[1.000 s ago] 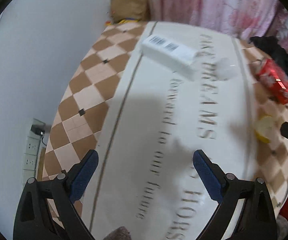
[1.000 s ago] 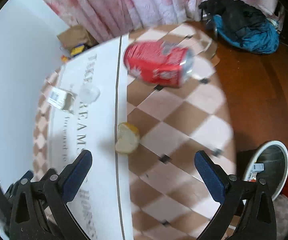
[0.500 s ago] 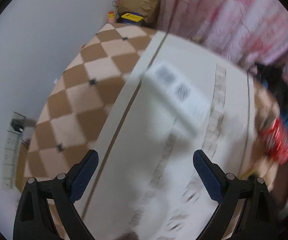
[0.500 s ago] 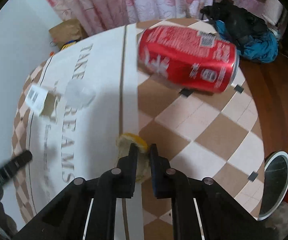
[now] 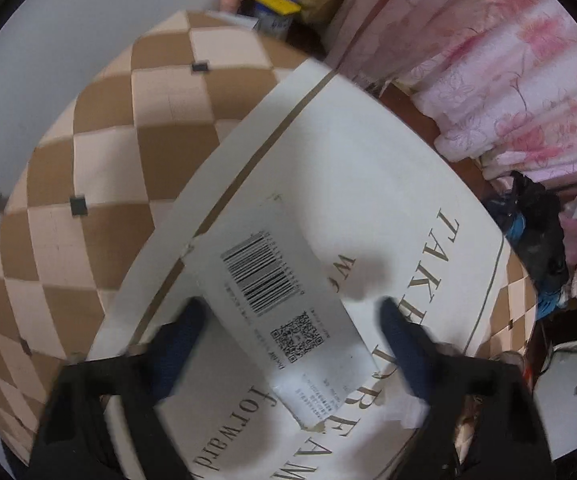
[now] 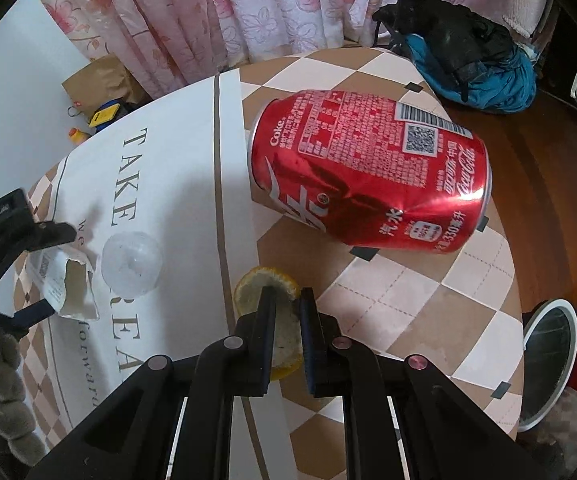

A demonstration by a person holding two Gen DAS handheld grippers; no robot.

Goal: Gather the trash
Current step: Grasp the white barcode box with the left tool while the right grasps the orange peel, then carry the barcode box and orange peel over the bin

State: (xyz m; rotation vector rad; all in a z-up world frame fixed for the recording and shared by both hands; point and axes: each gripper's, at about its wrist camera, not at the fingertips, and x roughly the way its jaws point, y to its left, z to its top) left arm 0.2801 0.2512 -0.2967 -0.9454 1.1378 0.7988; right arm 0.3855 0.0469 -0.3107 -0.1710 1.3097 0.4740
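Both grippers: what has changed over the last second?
The right gripper closed on the lemon slice. The left gripper moved across the table to straddle the torn box; its jaws are closing, not yet pressing. The can and clear lid stayed put.

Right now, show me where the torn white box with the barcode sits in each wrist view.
Left wrist view: the torn white box lies low in the centre, between the closing jaws of the left gripper.
Right wrist view: the same box is at the far left edge, torn end showing, beside the clear round lid.
Shared landmark: the white table runner printed TAKE.
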